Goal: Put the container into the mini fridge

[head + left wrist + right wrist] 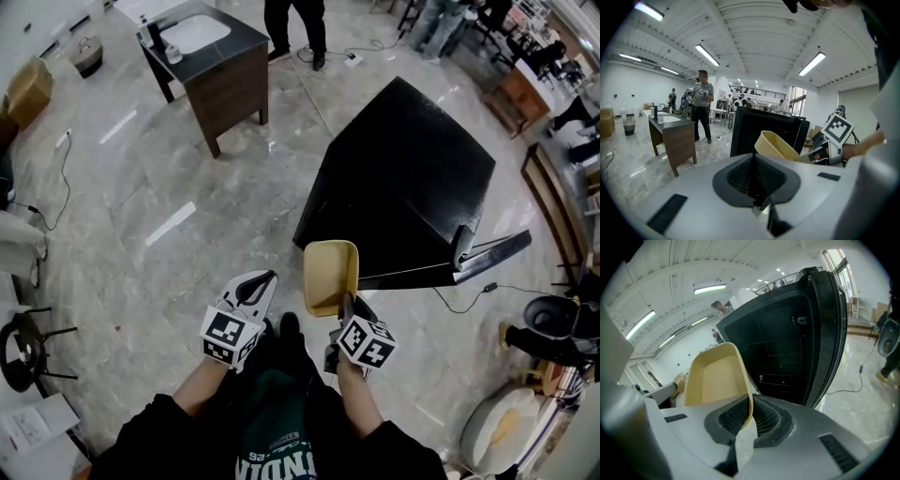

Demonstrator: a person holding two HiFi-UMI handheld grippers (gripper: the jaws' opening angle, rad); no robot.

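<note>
My right gripper [343, 302] is shut on the rim of a pale yellow container [330, 274], which it holds up in the air, open side toward me. The right gripper view shows the container's wall [717, 376] pinched between the jaws [749, 416]. Ahead stands the black mini fridge [408, 178] with its door [478, 255] swung open to the right; its dark shelves [787, 357] show just beyond the container. My left gripper [255, 284] hangs beside it, shut and empty, with its jaws pressed together [753, 180]. The container [776, 146] shows to its right.
A dark wooden vanity with a white sink [202, 52] stands at the back left. People stand behind it [295, 23]. A cable [473, 295] trails on the marble floor by the fridge door. Clutter and a stool [23, 352] line the left side.
</note>
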